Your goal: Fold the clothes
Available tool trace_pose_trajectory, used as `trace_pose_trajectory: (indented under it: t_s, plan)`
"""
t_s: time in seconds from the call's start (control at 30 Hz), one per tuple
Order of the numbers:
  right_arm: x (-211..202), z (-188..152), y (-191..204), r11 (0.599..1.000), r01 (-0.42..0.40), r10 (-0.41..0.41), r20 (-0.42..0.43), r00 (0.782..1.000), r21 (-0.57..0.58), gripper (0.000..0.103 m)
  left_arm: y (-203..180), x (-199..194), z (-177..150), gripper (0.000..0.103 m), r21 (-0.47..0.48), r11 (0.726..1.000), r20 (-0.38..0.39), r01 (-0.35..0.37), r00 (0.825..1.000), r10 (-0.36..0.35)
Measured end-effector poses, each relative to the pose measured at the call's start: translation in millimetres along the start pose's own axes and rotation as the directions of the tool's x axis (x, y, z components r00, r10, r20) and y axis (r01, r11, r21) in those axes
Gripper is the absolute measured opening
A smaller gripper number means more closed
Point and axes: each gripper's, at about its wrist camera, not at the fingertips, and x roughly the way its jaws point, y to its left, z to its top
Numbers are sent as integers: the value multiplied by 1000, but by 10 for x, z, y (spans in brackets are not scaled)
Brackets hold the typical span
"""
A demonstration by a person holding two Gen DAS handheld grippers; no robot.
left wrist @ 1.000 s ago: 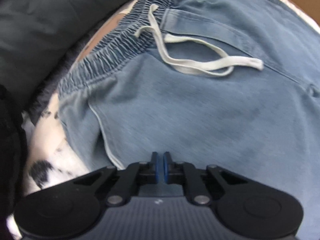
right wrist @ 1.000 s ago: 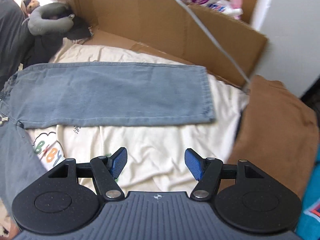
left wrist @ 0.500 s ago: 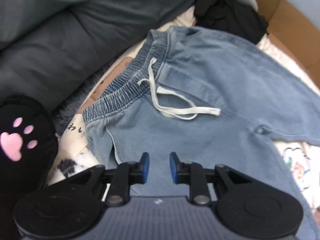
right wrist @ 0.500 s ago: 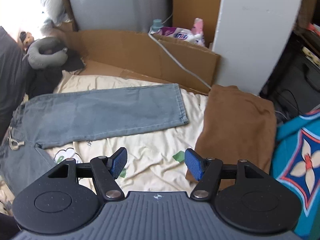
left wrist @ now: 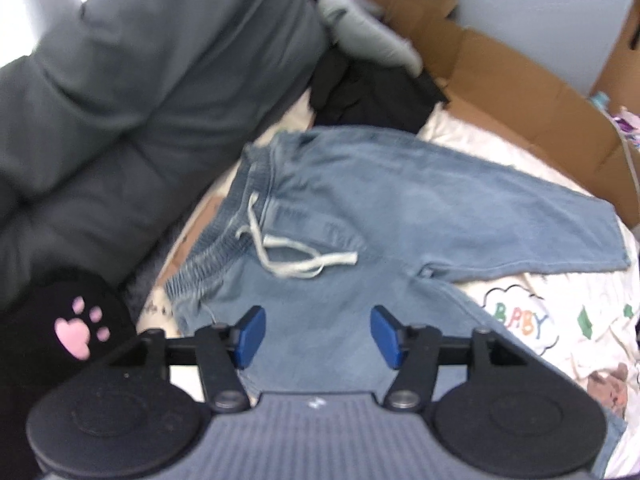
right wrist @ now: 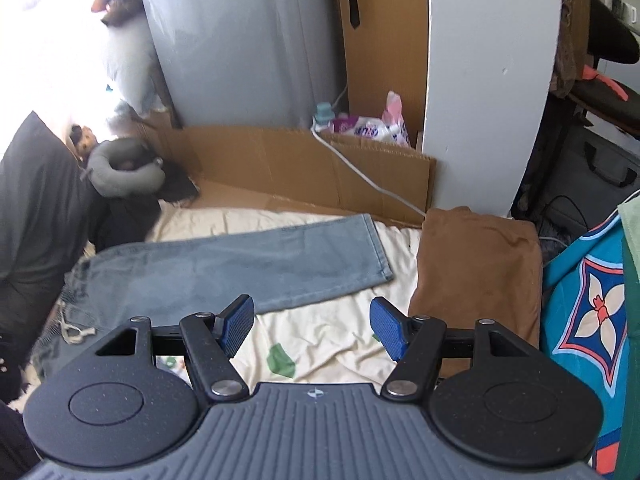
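Light blue jeans (left wrist: 384, 200) with an elastic waistband and a white drawstring (left wrist: 288, 256) lie spread flat on a cream printed sheet (left wrist: 560, 320). One leg (right wrist: 248, 268) stretches toward the cardboard. My left gripper (left wrist: 318, 336) hovers well above the hip of the jeans, its jaws opening, with nothing between the blue pads. In the right wrist view my right gripper (right wrist: 312, 326) hangs open and empty above the sheet (right wrist: 320, 344), below the jeans' leg. A folded brown garment (right wrist: 476, 264) rests to the right of that leg's hem.
A dark grey sofa cushion (left wrist: 120, 112) borders the left. A black cushion with a pink paw print (left wrist: 76, 332) sits beside the waistband. Dark clothes (left wrist: 368, 92) and a grey neck pillow (right wrist: 124, 168) lie at the far end. Cardboard (right wrist: 304, 168), a white pillar (right wrist: 484, 80) and a teal patterned cloth (right wrist: 592, 312) line the right.
Both grippers have risen away from the bed, so more of the room shows. The left gripper's jaws went from shut to wide apart; the right stayed open.
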Motion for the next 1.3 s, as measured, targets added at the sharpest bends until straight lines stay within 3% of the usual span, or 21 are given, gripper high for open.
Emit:
trace_pose_trajectory:
  t_s: [0.07,0.2,0.47,0.57,0.8,0.93,1.2,1.3]
  plan:
    - [-104,-34,30,1000,5,-5,18,1000,18,71,-51,-139,21,71,8,1000,29,8,1000,-8]
    - [-311,-115,169,1000,4,-5,66,998,8,72,-112,-332,23,71,6,1000,51,28,998,-28]
    - [-493,-493,379,993,-99,91,115,989,67,72,-133,-536,-3,72,37,999,96,33,995,-36]
    - [-429,-701,482,989,-127,119,96,988,80,72,-102,-534,-69,72,20,999,97,35,995,-36]
    - [-195,-1135,793,993,-107,105,28,994,48,73,-87,-421,-323,72,-21,999,63,35,997,-34]
    - [-66,-1317,829,993,-90,92,-13,996,77,76,-89,-318,-473,72,-52,999,18,15,1000,-14]
    - [137,-1721,849,996,-75,82,-128,988,58,76,-157,-200,-773,72,-79,995,-38,52,998,-55]
    - [215,-1906,786,994,-67,81,-153,985,91,76,-189,-162,-864,77,-74,997,-42,25,999,-28]
